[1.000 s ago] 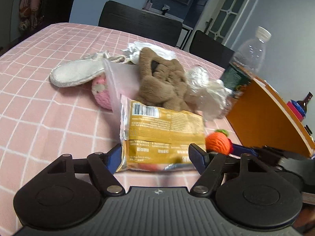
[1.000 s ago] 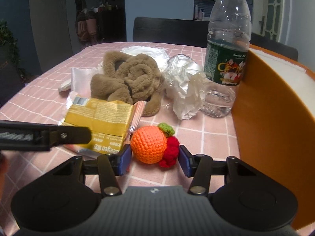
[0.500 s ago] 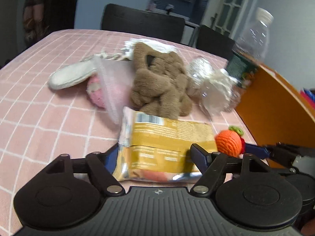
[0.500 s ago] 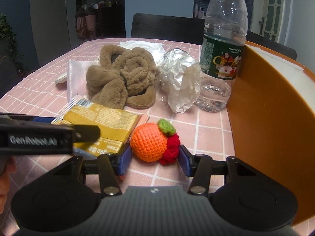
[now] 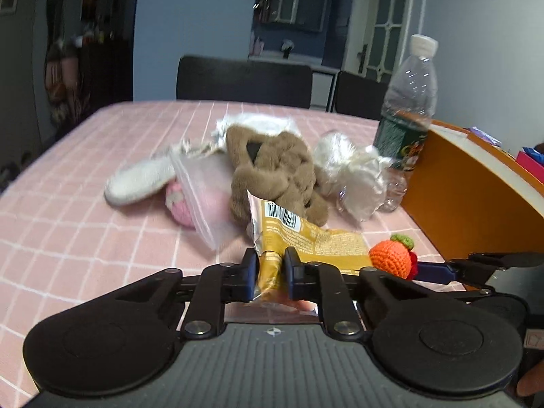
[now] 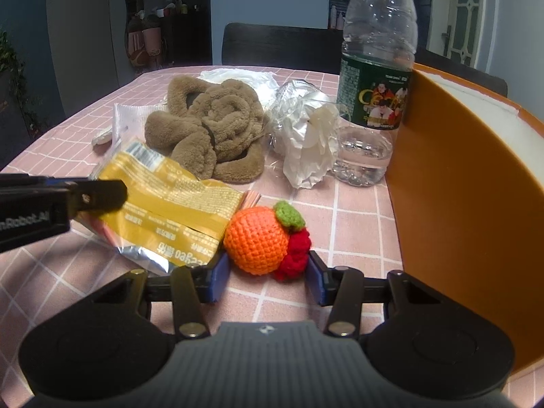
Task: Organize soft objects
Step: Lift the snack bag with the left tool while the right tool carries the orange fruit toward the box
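Note:
My left gripper [image 5: 270,273] is shut on the near edge of a yellow snack packet [image 5: 306,238] and lifts that edge off the table; the packet also shows in the right wrist view [image 6: 166,204]. My right gripper [image 6: 265,277] is shut on an orange crocheted ball with a green and red trim [image 6: 258,239], also seen in the left wrist view [image 5: 391,256]. Behind lie a brown plush toy [image 6: 210,132], a pink and white crocheted toy [image 5: 149,180] partly under a clear bag [image 5: 207,197], and crumpled clear wrap [image 6: 302,136].
An orange bin [image 6: 459,176] stands at the right, close to my right gripper. A water bottle [image 6: 374,78] stands next to its far corner. The pink checked tablecloth [image 5: 68,204] covers the table. Black chairs [image 5: 243,81] stand at the far edge.
My left gripper has closed from wide open onto the yellow packet and raised its near edge. The right gripper stays on the orange ball, moved slightly forward.

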Demonstrator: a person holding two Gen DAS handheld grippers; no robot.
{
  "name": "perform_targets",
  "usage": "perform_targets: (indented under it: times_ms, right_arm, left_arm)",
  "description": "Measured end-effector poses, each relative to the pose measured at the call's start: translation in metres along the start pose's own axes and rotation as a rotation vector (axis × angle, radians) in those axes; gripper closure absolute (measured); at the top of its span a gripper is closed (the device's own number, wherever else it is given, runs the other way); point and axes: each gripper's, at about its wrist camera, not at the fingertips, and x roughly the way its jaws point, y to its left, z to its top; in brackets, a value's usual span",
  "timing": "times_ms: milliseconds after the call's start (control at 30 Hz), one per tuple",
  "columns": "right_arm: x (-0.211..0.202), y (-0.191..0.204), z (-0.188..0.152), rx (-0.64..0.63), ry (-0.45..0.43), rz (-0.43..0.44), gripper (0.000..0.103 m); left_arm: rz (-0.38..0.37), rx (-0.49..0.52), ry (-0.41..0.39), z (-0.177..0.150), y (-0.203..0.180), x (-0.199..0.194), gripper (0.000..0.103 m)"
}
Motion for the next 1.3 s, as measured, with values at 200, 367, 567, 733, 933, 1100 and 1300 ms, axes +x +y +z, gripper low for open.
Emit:
perform_targets:
  times_ms: [200,367,567,733,933,1100,1300]
  right_arm:
    - [-0.018,0.001,0.004,-0.014,-0.04,0.003,0.056]
    - [-0.038,0.004,0.012,-0.045,-0.082,0.005,0.056]
    - [-0.055,0.002,0.016,-0.05,-0.114,0.006,0.056]
    - [-0.055,0.001,0.01,-0.018,-0.09,0.046,0.056]
    - [-0.05,0.001,0.0,-0.041,-0.064,0.034,0.056]
    - [-0.042,-0.002,-0.005,-0.031,-0.034,0.039,0.056]
    - [-0.044,-0.001,-0.011,-0.032,-0.033,0.027,0.056]
  left_arm:
    - [-0.005,0.064,-0.079,0.01,-0.011,-0.02,0.091]
    - [0.002,0.138,-0.131,0.018,-0.019,-0.032,0.097]
    - [0.001,0.205,-0.179,0.027,-0.027,-0.046,0.098]
    - [-0.091,0.042,-0.124,0.023,-0.012,-0.04,0.098]
    - [-0.139,-0.104,0.038,0.006,0.007,-0.017,0.097]
    - [-0.123,-0.026,0.156,-0.001,0.009,-0.01,0.086]
    - [-0.22,-0.013,0.32,-0.015,0.011,-0.007,0.081]
